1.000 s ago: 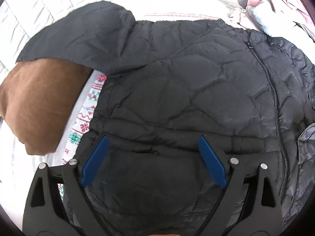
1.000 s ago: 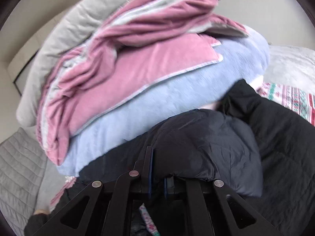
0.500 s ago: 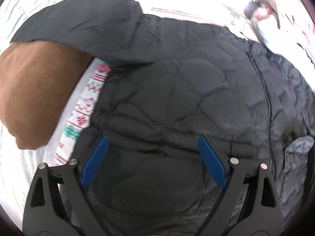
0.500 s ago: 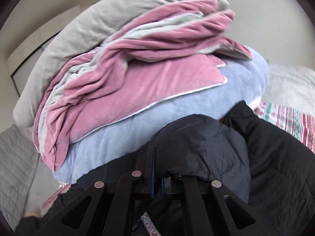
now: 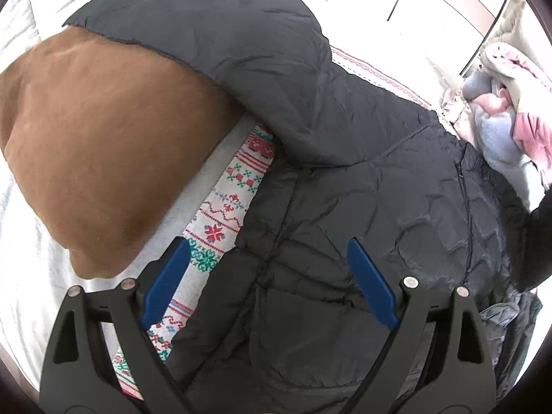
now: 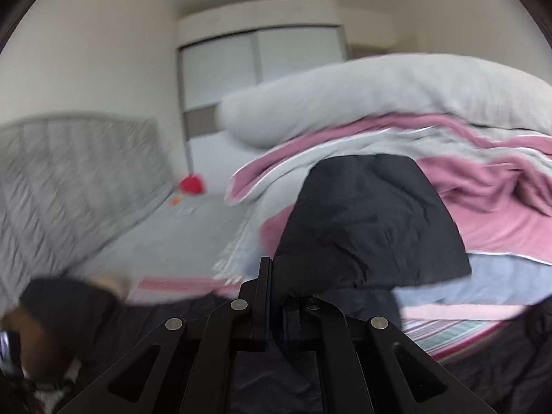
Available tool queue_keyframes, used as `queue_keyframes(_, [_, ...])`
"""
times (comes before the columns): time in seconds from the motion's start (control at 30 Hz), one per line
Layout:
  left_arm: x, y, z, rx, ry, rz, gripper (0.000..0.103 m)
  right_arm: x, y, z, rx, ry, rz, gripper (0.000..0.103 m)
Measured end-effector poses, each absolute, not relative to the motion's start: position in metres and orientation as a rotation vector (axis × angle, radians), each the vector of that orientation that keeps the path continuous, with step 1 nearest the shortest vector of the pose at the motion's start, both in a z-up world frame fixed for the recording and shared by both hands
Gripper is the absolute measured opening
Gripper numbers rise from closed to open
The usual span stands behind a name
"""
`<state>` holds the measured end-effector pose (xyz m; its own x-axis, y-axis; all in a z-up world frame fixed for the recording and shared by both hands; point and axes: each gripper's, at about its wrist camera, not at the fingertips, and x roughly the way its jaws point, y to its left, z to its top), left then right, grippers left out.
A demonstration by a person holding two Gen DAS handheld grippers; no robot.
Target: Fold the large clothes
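White bedding carries one black quilted jacket, spread flat under the left gripper, whose blades stand wide and empty. One right gripper pinches a jacket sleeve; beyond lie one brown cushion and one stacked blanket pile.

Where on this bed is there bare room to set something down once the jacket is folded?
Left of the brown cushion the white bedsheet lies bare. Another bare patch runs between the grey headboard and the blanket pile, apart from a small red thing. The middle is crowded: the dark jacket covers it, its sleeve overlapping the cushion.
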<state>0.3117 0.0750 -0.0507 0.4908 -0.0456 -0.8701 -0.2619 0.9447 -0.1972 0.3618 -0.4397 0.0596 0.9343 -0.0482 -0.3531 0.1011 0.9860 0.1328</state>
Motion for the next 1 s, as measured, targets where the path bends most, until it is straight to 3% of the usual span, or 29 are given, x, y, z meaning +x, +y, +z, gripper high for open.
queue_keyframes(0.23, [0.314, 0.086, -0.048, -0.365, 1.053, 0.132, 0.092, 0.416, -0.314, -0.049, -0.085, 0.652, 0.064, 0.003])
queue_keyframes(0.43, [0.314, 0.086, -0.049, -0.370, 1.056, 0.120, 0.092, 0.441, -0.291, -0.109, -0.155, 0.864, 0.030, 0.006])
queue_keyframes(0.53, [0.314, 0.083, -0.048, -0.361, 1.054, 0.113, 0.092, 0.439, -0.298, -0.116, -0.139, 0.882, 0.053, 0.018])
queue_keyframes(0.57, [0.314, 0.083, -0.048, -0.359, 1.054, 0.113, 0.092, 0.436, -0.297, -0.114, -0.132, 0.881, 0.067, 0.028])
queue_keyframes(0.6, [0.314, 0.082, -0.048, -0.358, 1.054, 0.113, 0.092, 0.435, -0.297, -0.113, -0.123, 0.876, 0.083, 0.047])
queue_keyframes(0.67, [0.315, 0.081, -0.048, -0.356, 1.053, 0.111, 0.092, 0.429, -0.293, -0.105, -0.099, 0.839, 0.137, 0.066])
queue_keyframes(1.0, [0.314, 0.084, -0.047, -0.367, 1.049, 0.110, 0.092, 0.433, -0.276, -0.089, 0.087, 0.828, 0.272, 0.069])
